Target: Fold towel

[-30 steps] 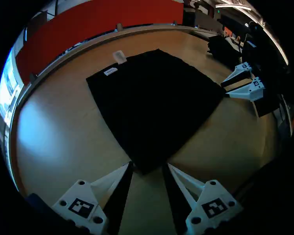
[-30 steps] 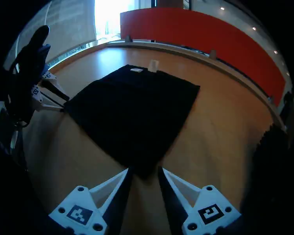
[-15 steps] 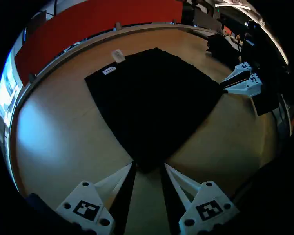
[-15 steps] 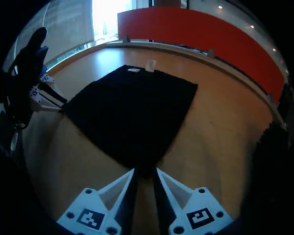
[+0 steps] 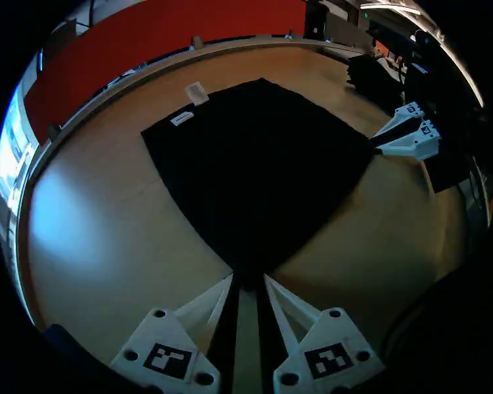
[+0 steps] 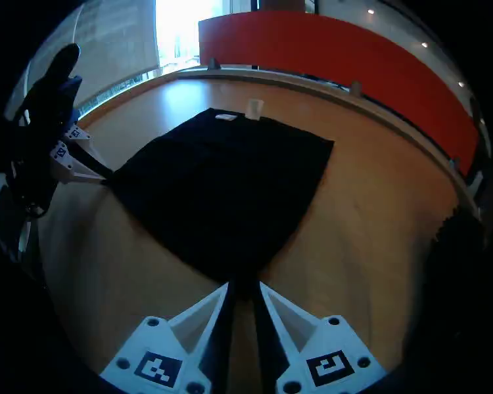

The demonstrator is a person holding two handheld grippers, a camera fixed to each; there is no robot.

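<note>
Dim, sharp frames; window [image 6: 181, 29] glare beyond towel [image 6: 227, 190]; towel detail-less black; fisheye curves table [image 6: 378, 197] edge.

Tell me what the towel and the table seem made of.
Towel: black matte cloth, lying limp and flat, with a white tag near one edge; the weave is too dark to tell. Table: wood or wood-look laminate, smooth and semi-gloss, judging by the pale sheen across its tan surface.

Black towel [image 6: 227, 190], right tool [image 6: 244, 290] pinching corner
</note>
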